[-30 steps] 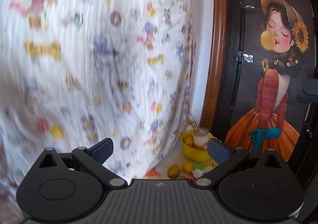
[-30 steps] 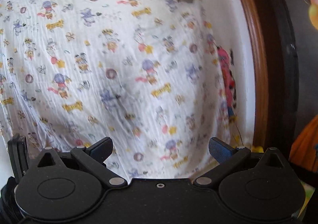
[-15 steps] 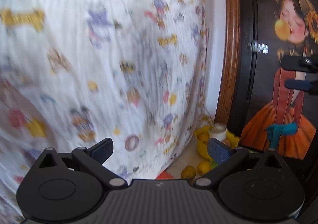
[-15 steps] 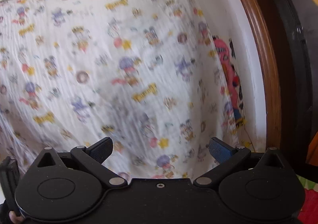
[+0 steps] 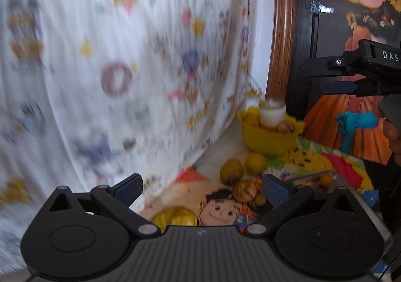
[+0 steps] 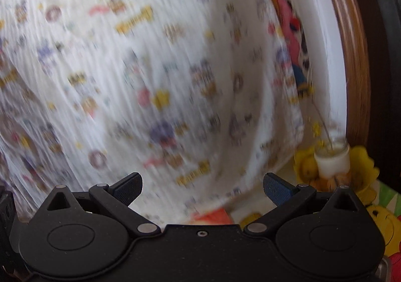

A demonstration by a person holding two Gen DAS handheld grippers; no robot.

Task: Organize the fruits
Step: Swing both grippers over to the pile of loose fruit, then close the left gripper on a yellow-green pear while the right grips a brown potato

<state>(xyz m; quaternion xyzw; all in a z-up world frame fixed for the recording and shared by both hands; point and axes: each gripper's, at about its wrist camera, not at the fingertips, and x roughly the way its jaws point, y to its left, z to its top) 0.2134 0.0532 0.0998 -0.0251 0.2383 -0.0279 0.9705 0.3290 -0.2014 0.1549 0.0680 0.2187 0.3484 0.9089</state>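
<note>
In the left wrist view, several yellow-brown fruits lie on a cartoon-printed mat [image 5: 308, 156]: one [image 5: 231, 171] beside a rounder one [image 5: 255, 162], another [image 5: 244, 190] just in front of them, and one [image 5: 175, 217] close under the gripper body. A yellow bowl [image 5: 268, 144] behind them holds more fruit and a white jar [image 5: 272, 114]. My left gripper [image 5: 201, 188] is open and empty, above the fruits. My right gripper [image 6: 201, 186] is open and empty too. It also shows side-on as the right gripper [image 5: 314, 79] at the upper right. The bowl [image 6: 363, 169] sits at the right.
A white patterned cloth [image 5: 112, 69] hangs on the left and reaches down to the mat. A clear tray [image 5: 351, 196] with a small orange fruit [image 5: 327, 179] lies at the right. A wooden frame [image 5: 280, 31] and a dark painted panel [image 5: 363, 19] stand behind. A hand [image 5: 391, 131] is at the right edge.
Both views have tilted down and closer to the mat, so more fruit, the bowl and the tray show. The right gripper has come further into the left wrist view.
</note>
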